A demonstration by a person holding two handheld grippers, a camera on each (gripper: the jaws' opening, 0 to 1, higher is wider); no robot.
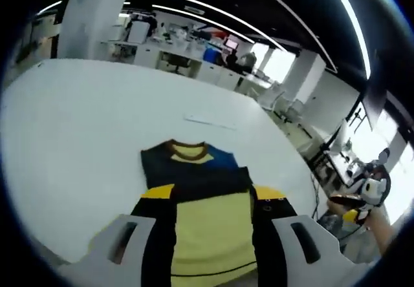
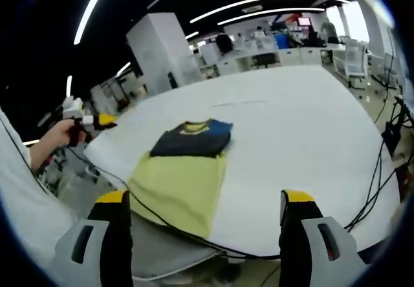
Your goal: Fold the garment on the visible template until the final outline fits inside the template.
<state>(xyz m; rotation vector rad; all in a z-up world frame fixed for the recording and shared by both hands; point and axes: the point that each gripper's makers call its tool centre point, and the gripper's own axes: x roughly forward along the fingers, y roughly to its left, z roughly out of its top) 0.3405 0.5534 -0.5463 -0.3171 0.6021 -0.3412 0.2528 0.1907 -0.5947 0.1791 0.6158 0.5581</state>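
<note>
White table (image 2: 310, 132) | garment (image 2: 187, 164) overhanging near edge | tools (image 2: 207, 209) apart

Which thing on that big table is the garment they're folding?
Find the large white table. Near its front edge lies the shirt, folded into a long strip. It is pale yellow with a dark navy upper part and a yellow collar, the only coloured thing there.

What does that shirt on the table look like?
The shirt is soft cloth, yellow below and dark navy above, with a blue patch and a yellow, brown-edged collar. It lies flat, sleeves folded in, on the white table near its edge. Neither gripper touches it; a black cable crosses its lower end.
</note>
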